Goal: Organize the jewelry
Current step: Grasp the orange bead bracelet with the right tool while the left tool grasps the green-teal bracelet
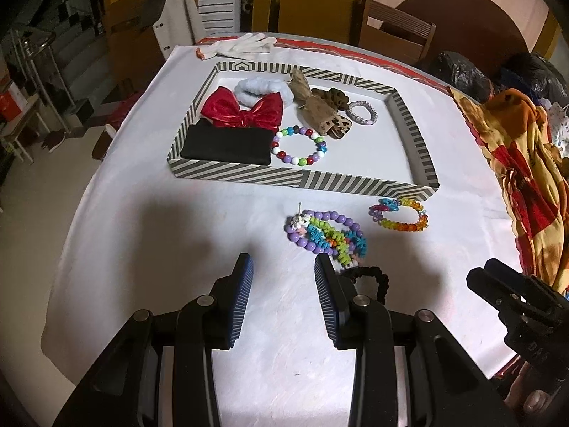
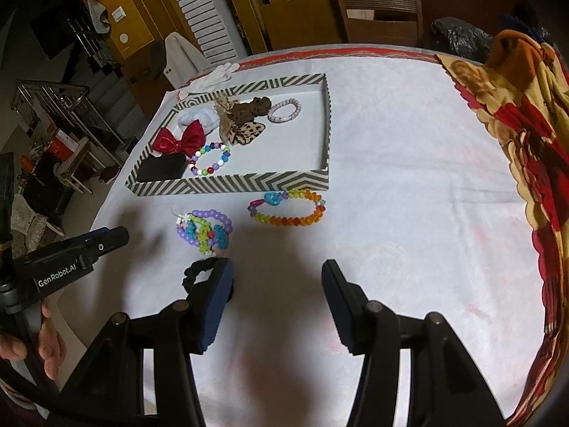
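Note:
A striped tray on the white tablecloth holds a red bow, a black pouch, a white scrunchie, brown hair ties, a lilac bracelet and a multicoloured bead bracelet. In front of the tray lie a pile of bead bracelets, a rainbow bracelet and a black scrunchie. My left gripper is open and empty, just left of the pile. My right gripper is open and empty, right of the black scrunchie.
A white glove lies behind the tray. A patterned orange and red cloth covers the table's right edge. Wooden chairs stand behind the table. The table's left edge drops to the floor.

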